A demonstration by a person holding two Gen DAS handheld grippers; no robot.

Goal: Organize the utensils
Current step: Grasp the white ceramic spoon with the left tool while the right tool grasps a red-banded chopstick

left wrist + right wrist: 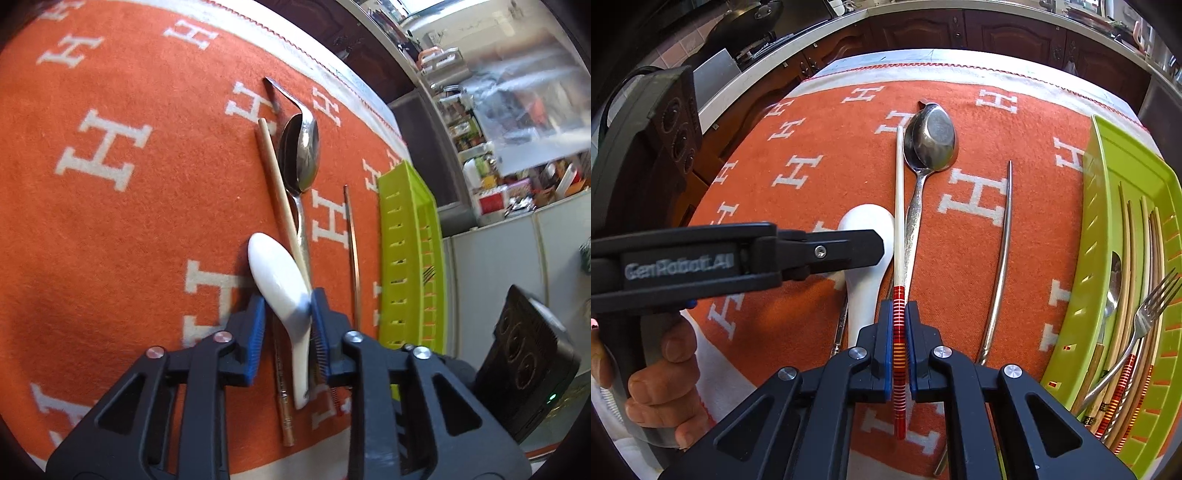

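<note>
A white ceramic spoon (280, 280) lies on the orange cloth, bowl away from me, and my left gripper (288, 306) is shut on its neck with both blue pads against it. From the right wrist view the left gripper (871, 245) reaches in sideways over the same white spoon (866, 229). My right gripper (899, 310) is shut on the red-banded end of a pale chopstick (898, 206), which points away along the cloth. Just right of that chopstick lies a metal spoon (932, 136), also seen as the metal spoon (301, 147).
A thin metal chopstick (1001, 251) lies right of the spoons. The lime green slotted tray (1100, 206) at the right edge holds a fork (1145, 314), a spoon and several chopsticks. Another brown-ended stick (284, 413) lies under the white spoon. A hand (665, 350) holds the left gripper.
</note>
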